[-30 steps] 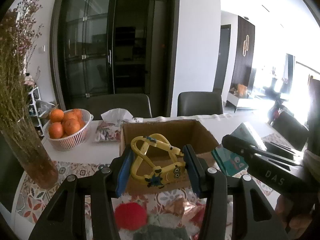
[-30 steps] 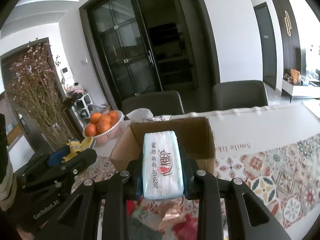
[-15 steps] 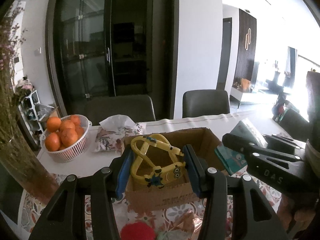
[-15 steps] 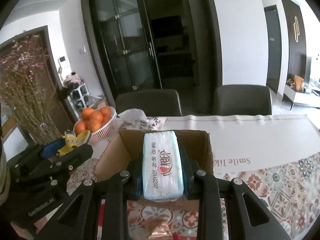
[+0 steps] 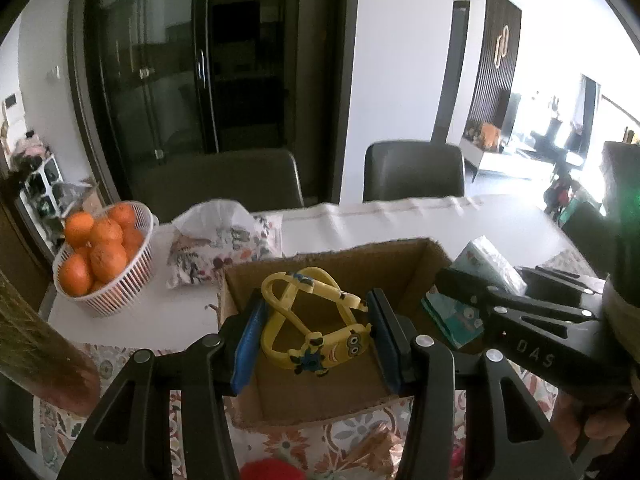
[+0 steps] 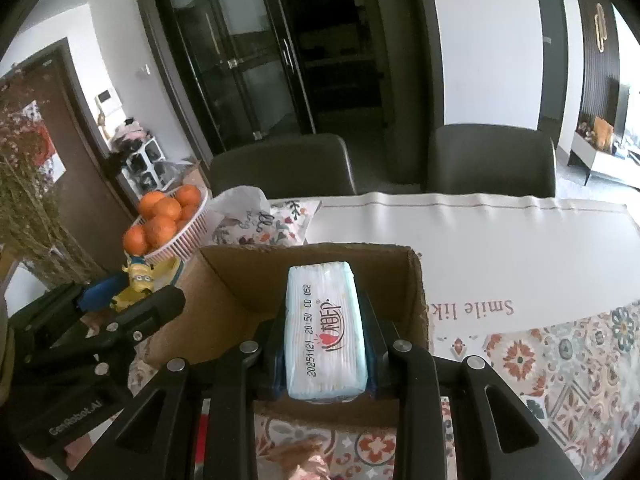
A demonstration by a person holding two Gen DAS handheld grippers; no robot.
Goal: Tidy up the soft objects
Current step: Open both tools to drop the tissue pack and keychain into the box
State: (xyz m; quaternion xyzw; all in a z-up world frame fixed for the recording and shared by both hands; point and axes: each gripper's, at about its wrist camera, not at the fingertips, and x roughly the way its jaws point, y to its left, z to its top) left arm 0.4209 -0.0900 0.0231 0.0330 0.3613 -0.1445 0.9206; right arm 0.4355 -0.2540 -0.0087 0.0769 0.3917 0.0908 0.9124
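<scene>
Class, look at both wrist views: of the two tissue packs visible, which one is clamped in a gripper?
The plain pale-blue tissue pack with the printed date, clamped by the right gripper over the cardboard box. The floral tissue pack lies on the table beside the orange basket.

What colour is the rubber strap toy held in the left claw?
Yellow, with small blue details, on the rubber strap toy in the left claw; it shows best in the left wrist view.

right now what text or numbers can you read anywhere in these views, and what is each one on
"20251121 20:50 CD 052": tissue pack in the right gripper; its red logo is unreadable.
"Smile lik", seen upside down and cut off by the cardboard box: table runner.
"GenRobot.AI": left gripper body.
"DAS": right gripper body, left wrist view.
Lettering on the floral pouch: too blurred.
</scene>
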